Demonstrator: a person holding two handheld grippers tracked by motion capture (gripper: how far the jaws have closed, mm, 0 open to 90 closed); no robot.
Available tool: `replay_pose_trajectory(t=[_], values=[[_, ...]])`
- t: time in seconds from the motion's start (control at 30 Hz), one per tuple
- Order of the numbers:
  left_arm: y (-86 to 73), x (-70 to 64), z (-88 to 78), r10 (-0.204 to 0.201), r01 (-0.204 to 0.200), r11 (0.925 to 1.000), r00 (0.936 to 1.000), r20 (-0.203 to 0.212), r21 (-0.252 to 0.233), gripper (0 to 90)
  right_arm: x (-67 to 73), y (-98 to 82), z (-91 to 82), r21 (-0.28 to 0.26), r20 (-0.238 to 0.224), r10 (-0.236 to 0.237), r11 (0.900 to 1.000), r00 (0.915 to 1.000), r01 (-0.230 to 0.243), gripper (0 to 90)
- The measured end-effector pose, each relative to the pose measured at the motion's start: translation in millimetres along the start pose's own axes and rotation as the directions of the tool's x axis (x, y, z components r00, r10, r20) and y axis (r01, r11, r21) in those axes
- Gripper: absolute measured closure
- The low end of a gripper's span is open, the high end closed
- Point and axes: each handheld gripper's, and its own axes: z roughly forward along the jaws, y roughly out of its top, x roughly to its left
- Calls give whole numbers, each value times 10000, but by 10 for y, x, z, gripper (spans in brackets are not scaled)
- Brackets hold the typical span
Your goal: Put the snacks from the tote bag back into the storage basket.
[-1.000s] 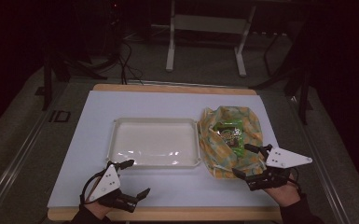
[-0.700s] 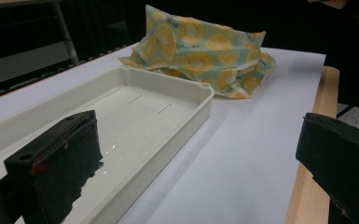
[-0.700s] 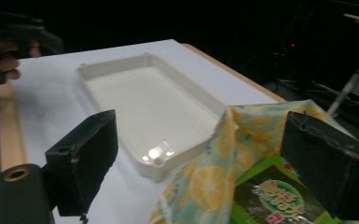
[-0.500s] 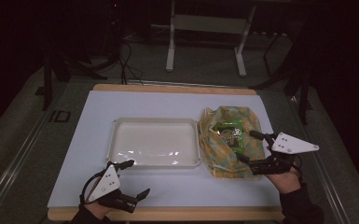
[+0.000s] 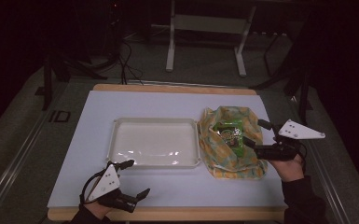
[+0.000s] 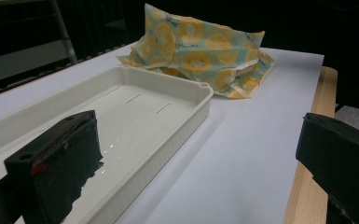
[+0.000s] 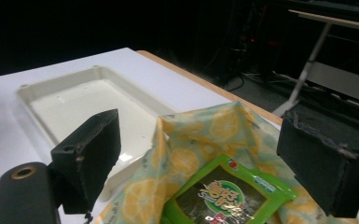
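Green snack pack point(image 5: 229, 133) sits in the open lemon-print bag point(image 5: 233, 161), 3 o'clock of tray point(image 5: 121, 154); right gripper point(image 5: 255, 136) wide, lined up to grab. Left gripper point(image 5: 136, 178) wide, idle.

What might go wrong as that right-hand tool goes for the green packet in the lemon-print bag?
1. The right gripper is open over the green packet, which lies on the loose lemon-print bag; its fingers may pinch cloth along with the packet.
2. The bag lies against the white tray, so a pull might drag both.
3. The left gripper rests open near the table edge, not steadying anything.
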Motion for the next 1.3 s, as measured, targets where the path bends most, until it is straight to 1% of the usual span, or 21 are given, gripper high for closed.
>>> replay_pose_trajectory(t=[0.2, 0.23, 0.4, 0.5, 0.6, 0.63, 0.67, 0.7, 0.8, 0.83, 0.9, 1.07, 1.17, 1.2, 1.23, 1.3], values=[[0, 1, 2, -23, 23, 10000, 10000, 3, 0, 4, -60, -16, 64, 218, 316, 136, 9997, 9994, -143, 143], [0, 2, 2, -23, 23, 10000, 10000, 13, 9, 4, -75, -19, 81, 243, 366, 84, 9997, 9993, -93, 143], [-1, 1, 3, -23, 23, 10000, 10000, 27, 32, 4, -144, -53, 163, 402, 423, 443, 9981, 9981, -460, 144], [-1, 2, 3, -32, 32, 10000, 10000, 38, 22, 4, -175, -95, 223, 549, 572, 502, 9971, 9971, -533, 151], [-1, 1, 2, -38, 38, 10000, 10000, 44, 13, 4, -200, -130, 267, 644, 507, 642, 9956, 9966, -675, 151], [-1, 1, 2, -37, 37, 10000, 10000, 54, 11, 4, -227, -173, 313, 822, 549, 779, 9932, 9954, -822, 151], [-1, 1, 2, -37, 37, 10000, 10000, 54, 11, 4, -227, -173, 313, 822, 549, 779, 9932, 9954, -822, 151], [-1, 1, 2, -37, 37, 10000, 10000, 63, 14, 4, -254, -215, 353, 936, 575, 941, 9907, 9939, -992, 152], [-1, 3, 4, -39, 39, 10000, 10000, 74, 28, 4, -277, -251, 391, 1074, 586, 1026, 9883, 9930, -1084, 151], [-2, 5, 7, -38, 38, 10000, 10000, 77, 37, 4, -289, -271, 409, 1144, 608, 1087, 9868, 9922, -1151, 152], [-2, 4, 9, -36, 36, 10000, 10000, 82, 45, 4, -325, -329, 470, 1437, 735, 1264, 9802, 9893, -1359, 162], [-3, 2, 12, -21, 20, 10000, 10000, 88, 77, 4, -367, -414, 575, 1784, 1056, 1492, 9698, 9832, -1663, 196], [-3, 3, 13, -35, 34, 10000, 10000, 90, 75, 4, -387, -467, 648, 2065, 1219, 1660, 9601, 9786, -1886, 228], [-4, 3, 13, -26, 25, 10000, 10000, 91, 81, 4, -395, -482, 663, 2111, 1204, 1710, 9581, 9779, -1935, 237], [-4, 3, 14, -23, 22, 10000, 10000, 95, 75, 4, -409, -507, 689, 2187, 1229, 1828, 9538, 9754, -2062, 249], [-3, 2, 14, -18, 17, 10000, 9999, 102, 73, 4, -433, -545, 724, 2326, 1292, 1970, 9467, 9719, -2228, 250]])
